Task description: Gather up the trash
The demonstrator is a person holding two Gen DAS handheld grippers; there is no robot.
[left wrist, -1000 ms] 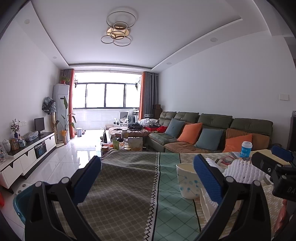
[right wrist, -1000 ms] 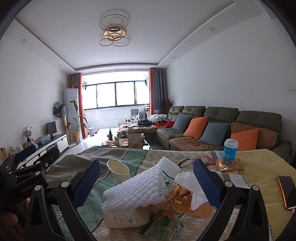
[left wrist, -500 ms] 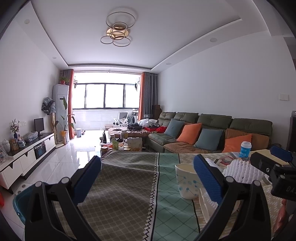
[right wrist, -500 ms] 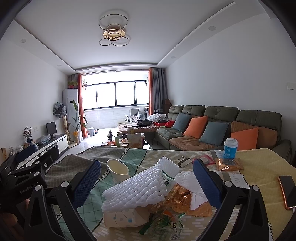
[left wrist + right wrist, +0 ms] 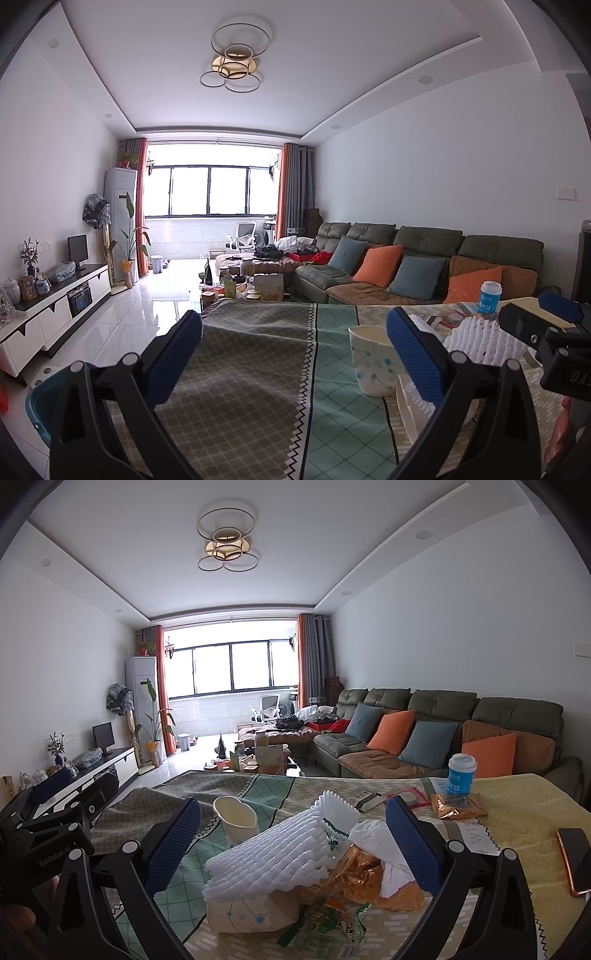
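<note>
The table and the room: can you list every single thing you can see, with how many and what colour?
foam fruit net: 1, white, atop trash pile
paper cups: 2, white with blue dots; one upright, one lying under the net
snack wrappers: gold, green, in pile
tissue: 1, white, in pile
lidded cup: 1, blue, far side of table
gold packet: 1, beside it
phone: 1, right edge
sofa: 1, green; orange and blue cushions
left gripper: jaws open, over the tablecloth
right gripper: jaws open, over the pile

Your two wrist cameras sit low over the bench (image 5: 258, 369), facing the window (image 5: 231, 670) at 12 o'clock; both share the sofa (image 5: 424, 254) at 2 o'clock.
</note>
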